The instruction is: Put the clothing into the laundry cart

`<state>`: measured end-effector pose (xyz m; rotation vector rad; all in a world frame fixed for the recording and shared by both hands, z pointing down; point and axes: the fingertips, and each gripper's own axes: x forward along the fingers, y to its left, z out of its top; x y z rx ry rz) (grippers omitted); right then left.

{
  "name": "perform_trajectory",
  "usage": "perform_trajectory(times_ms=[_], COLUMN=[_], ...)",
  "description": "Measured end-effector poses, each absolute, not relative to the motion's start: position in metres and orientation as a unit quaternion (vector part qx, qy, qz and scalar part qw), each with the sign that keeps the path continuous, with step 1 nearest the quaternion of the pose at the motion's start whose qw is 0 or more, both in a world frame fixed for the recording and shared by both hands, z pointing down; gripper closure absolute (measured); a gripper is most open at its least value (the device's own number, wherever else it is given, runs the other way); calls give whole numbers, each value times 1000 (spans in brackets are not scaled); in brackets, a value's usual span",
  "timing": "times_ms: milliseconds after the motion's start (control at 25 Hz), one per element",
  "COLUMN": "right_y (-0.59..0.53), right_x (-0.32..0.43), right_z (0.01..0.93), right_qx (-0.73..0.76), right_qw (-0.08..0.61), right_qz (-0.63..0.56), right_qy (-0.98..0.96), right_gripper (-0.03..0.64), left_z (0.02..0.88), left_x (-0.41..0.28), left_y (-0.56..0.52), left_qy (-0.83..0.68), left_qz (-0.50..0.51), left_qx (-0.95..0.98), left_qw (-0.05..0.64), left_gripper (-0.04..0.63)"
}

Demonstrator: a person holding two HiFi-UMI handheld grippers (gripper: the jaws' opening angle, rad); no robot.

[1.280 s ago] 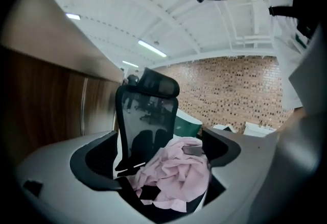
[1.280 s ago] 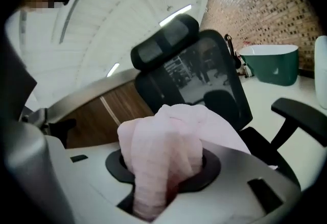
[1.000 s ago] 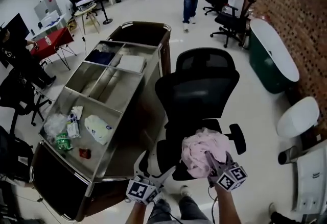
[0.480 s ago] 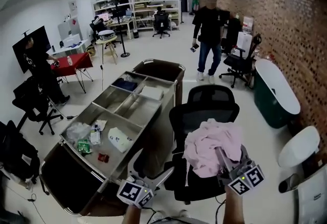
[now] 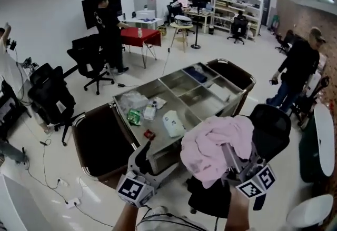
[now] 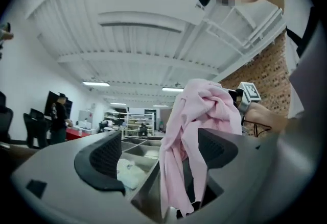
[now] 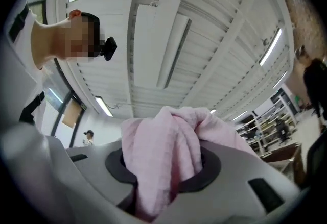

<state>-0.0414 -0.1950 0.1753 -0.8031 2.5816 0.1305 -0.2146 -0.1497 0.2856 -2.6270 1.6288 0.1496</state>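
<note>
The right tool (image 5: 231, 153) is clamping tight on a bunched pink garment (image 5: 213, 140) and holding it raised in the air, near the laundry cart (image 5: 202, 99) but not over its compartments (a black office chair (image 5: 271, 126) is showing just behind it). The left tool (image 5: 155, 156) is standing with its jaws wide apart, pressing on nothing. In the left gripper view a fold of the garment is dangling across the gap between them.

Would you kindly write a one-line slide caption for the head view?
Right gripper clamps a bunched pink garment near the steel laundry cart; left gripper open and empty.
</note>
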Motion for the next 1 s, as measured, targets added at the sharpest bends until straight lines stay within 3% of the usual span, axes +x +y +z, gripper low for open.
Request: perform_trajectory(times_ms=[120, 400, 560, 720, 920, 1000], right_y=[-204, -198, -181, -143, -88, -86], right_x=[-110, -275, -357, -419, -466, -467], right_z=[156, 131, 150, 213, 375, 414], right_qx=[-205, -36, 26, 74, 134, 112], right_qw=[231, 252, 221, 127, -100, -126], right_qz=[48, 7, -35, -79, -102, -87], right_qy=[950, 967, 974, 986, 981, 982], right_gripper=[448, 445, 440, 428, 399, 340], left_z=[301, 294, 304, 311, 336, 341], left_x=[-282, -383, -429, -451, -471, -473], left_y=[-129, -61, -16, 26, 56, 61], left_qy=[597, 727, 780, 817, 837, 838], left_qz=[30, 43, 43, 45, 46, 49], left_qx=[-800, -684, -623, -573, -545, -544], left_qw=[55, 39, 47, 44, 21, 17], left_gripper=[150, 150, 150, 150, 150, 150])
